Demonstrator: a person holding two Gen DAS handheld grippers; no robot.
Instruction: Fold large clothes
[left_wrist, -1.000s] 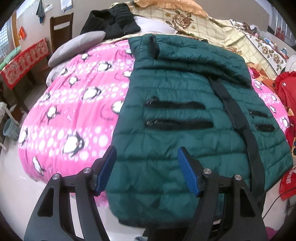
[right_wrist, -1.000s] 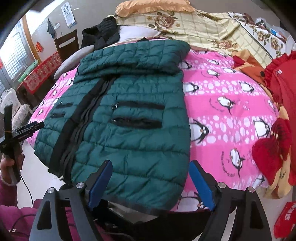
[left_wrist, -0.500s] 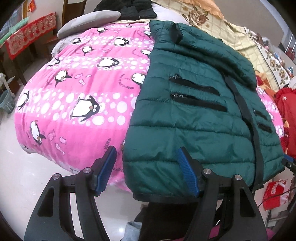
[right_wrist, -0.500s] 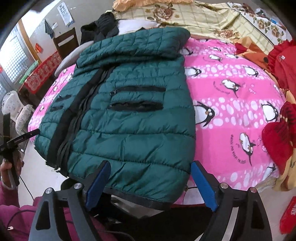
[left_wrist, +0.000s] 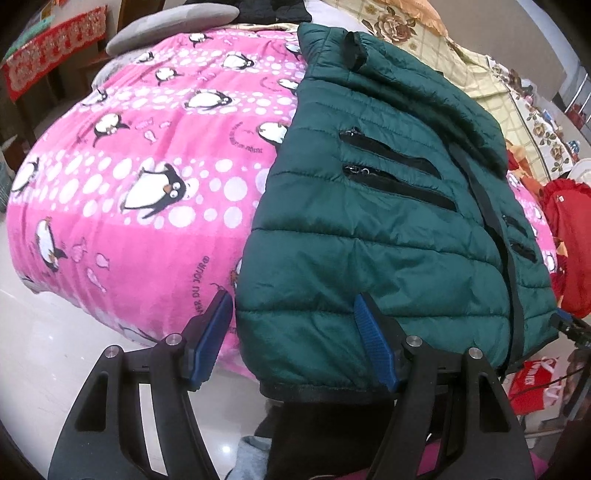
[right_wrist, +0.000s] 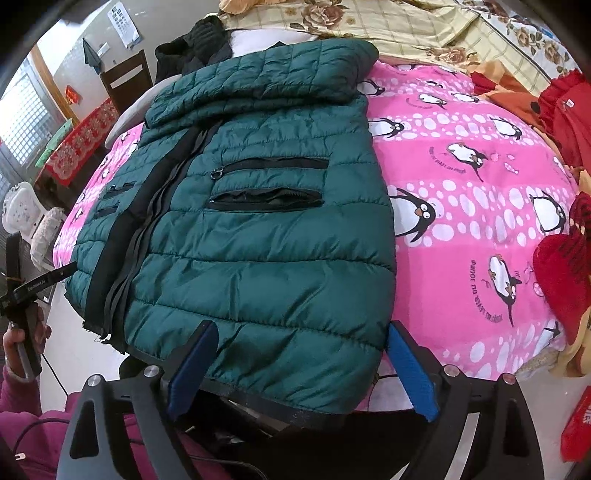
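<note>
A dark green quilted jacket lies front up on a pink penguin blanket, its black zipper strip running lengthwise and its hem hanging over the bed's near edge. My left gripper stands open at the hem's left corner, and the cloth shows between the blue pads without being pressed. In the right wrist view the jacket fills the middle. My right gripper straddles the hem's right corner; its jaws are opening and its pads are off the cloth. The left gripper shows at that view's left edge, in a hand.
A grey pillow and black clothes lie at the bed's far end, with a floral quilt behind. Red clothing is piled on the right. A chair and a red-covered table stand at the left. A red bag lies on the floor.
Both grippers have sunk toward the jacket's hem. The left one has turned so the hem's left corner now lies between its fingers. The right jaws stand a little wider.
</note>
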